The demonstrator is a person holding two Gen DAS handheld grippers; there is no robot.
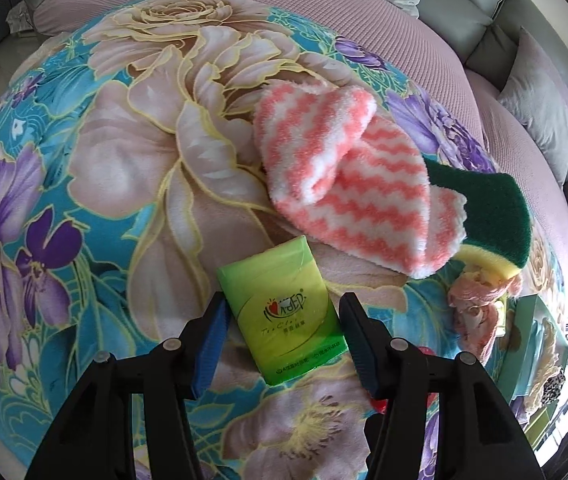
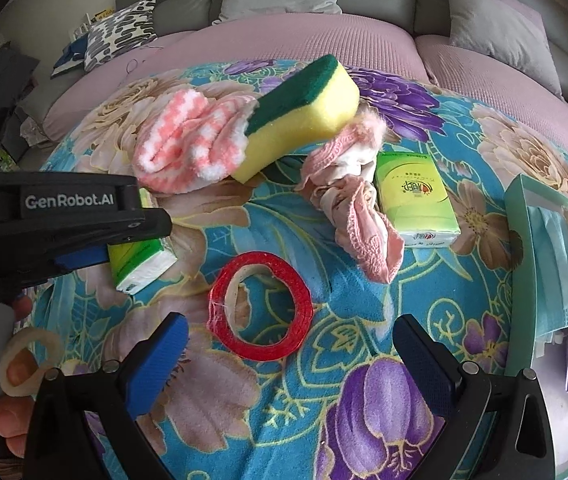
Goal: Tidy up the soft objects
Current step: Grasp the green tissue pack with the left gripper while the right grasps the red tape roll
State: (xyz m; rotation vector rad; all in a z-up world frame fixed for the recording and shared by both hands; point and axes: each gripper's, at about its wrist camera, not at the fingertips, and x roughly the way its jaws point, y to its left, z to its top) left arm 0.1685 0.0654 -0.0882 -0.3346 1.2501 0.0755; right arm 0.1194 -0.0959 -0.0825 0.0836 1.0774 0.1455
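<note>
Mostly undone, by the look of it. Left gripper (image 1: 281,330) is clamped on a green tissue pack (image 1: 284,312) lying on the floral blanket (image 1: 123,160). Right gripper (image 2: 290,354) hangs released over a red ring (image 2: 261,306), not touching. Striped cloth (image 2: 187,148), sponge (image 2: 304,116), pink lace cloth (image 2: 356,216) and second tissue pack (image 2: 416,196) lie loose, far side. Teal box (image 2: 524,220) at right holds a few items.

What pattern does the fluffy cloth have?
Pink and white zigzag stripes on the cloth; clearest in the left wrist view.
</note>
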